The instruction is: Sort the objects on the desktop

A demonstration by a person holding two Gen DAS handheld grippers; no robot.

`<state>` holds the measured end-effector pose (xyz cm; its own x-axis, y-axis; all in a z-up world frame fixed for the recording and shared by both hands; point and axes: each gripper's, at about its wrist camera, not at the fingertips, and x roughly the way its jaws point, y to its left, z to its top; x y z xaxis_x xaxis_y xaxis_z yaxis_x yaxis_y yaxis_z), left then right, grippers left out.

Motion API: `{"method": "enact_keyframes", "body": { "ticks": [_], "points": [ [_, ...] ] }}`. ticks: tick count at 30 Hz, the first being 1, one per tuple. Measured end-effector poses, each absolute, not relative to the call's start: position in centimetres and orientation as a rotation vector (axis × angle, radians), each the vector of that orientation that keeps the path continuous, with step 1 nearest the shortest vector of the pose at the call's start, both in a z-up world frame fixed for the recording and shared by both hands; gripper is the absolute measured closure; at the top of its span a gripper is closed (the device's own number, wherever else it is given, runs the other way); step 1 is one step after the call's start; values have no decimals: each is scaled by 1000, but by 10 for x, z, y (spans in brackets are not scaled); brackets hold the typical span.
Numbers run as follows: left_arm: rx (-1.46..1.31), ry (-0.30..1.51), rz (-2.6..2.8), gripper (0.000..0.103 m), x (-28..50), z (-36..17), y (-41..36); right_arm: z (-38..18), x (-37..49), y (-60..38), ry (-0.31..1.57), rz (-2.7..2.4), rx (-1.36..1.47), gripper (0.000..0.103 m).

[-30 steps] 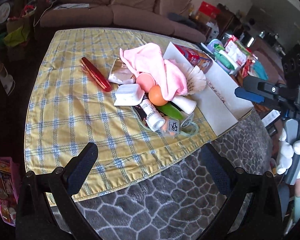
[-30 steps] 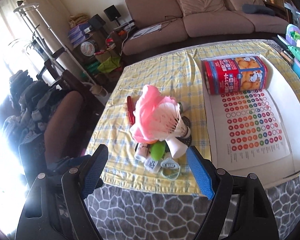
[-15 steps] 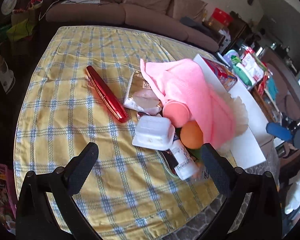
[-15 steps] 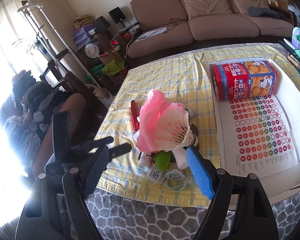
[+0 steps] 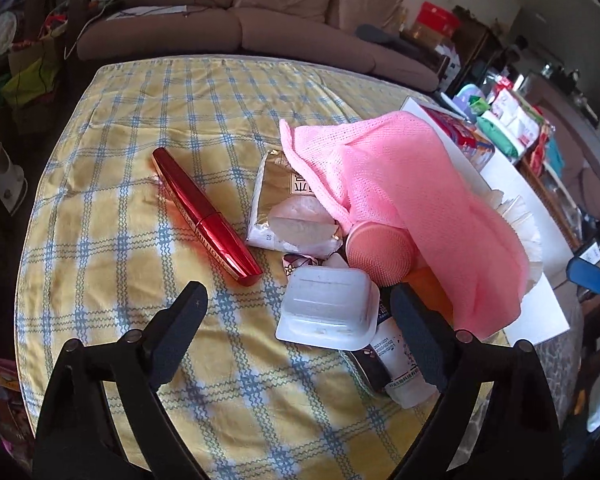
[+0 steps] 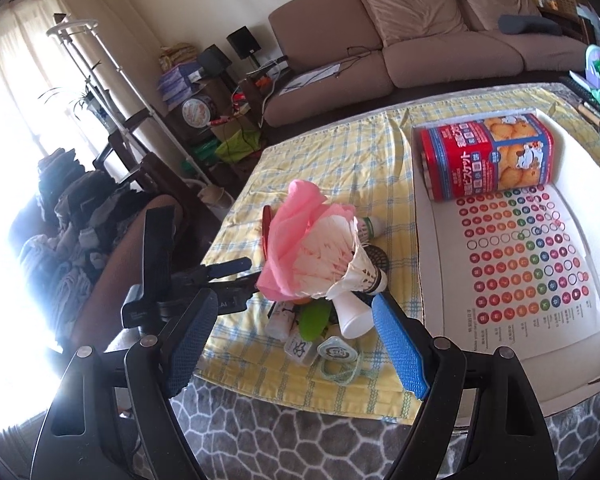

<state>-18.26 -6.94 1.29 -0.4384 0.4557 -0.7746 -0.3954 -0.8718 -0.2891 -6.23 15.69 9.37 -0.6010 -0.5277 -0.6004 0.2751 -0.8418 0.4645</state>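
Observation:
A heap of small objects lies on the yellow checked cloth [image 5: 112, 264]. In the left wrist view I see a red mascara tube [image 5: 204, 212], a gold packet [image 5: 288, 208], a pink cloth [image 5: 400, 200], a pink round brush [image 5: 380, 254], a white plastic tub [image 5: 328, 308] and a white tube [image 5: 400, 372]. My left gripper [image 5: 300, 332] is open low over the cloth, and the tub sits in the gap between its fingers. My right gripper [image 6: 296, 344] is open near the table's edge, short of the heap. There a shuttlecock [image 6: 336, 264] leans on the pink cloth [image 6: 296, 232].
A red biscuit tin [image 6: 488, 160] lies on a white tray [image 6: 580, 184] with a dotted sticker sheet [image 6: 528, 260] at the right. A mint cord and a round case [image 6: 336, 350] lie at the cloth's front edge. A brown sofa [image 6: 420, 40] stands behind the table.
My left gripper has moved forward and down onto the heap, so the white tub now sits between its fingers. My right gripper has edged slightly closer to the table.

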Motion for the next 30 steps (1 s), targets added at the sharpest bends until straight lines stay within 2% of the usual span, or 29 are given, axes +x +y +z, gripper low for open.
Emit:
{"method": "enact_keyframes", "body": {
  "ticks": [4, 6, 9, 14, 21, 22, 24, 25, 30],
  "points": [
    [-1256, -74, 2350, 13, -181, 24, -73, 93, -61, 162, -517, -2397, 1069, 21],
    [-1177, -77, 2404, 2, -182, 39, -79, 96, -59, 164, -512, -2400, 1062, 21],
    [-1177, 102, 2475, 0, -201, 42, -73, 99, -59, 169, -522, -2399, 1056, 21],
    [-1222, 471, 2405, 5, -218, 25, -35, 97, -63, 178, -557, -2397, 1077, 21],
    [-1237, 652, 2293, 3, -229, 13, 5, 95, -67, 180, -551, -2394, 1101, 21],
    [-1248, 649, 2283, 6, -232, 11, 7, 95, -67, 179, -547, -2392, 1102, 21],
    [-1288, 617, 2280, 30, -237, 8, 5, 95, -66, 177, -535, -2392, 1104, 21],
    [-1323, 596, 2282, 47, -240, 6, 4, 95, -66, 176, -526, -2396, 1104, 21],
    [-1370, 368, 2279, 49, -237, 16, -20, 95, -66, 177, -536, -2395, 1102, 21]
  ]
}}
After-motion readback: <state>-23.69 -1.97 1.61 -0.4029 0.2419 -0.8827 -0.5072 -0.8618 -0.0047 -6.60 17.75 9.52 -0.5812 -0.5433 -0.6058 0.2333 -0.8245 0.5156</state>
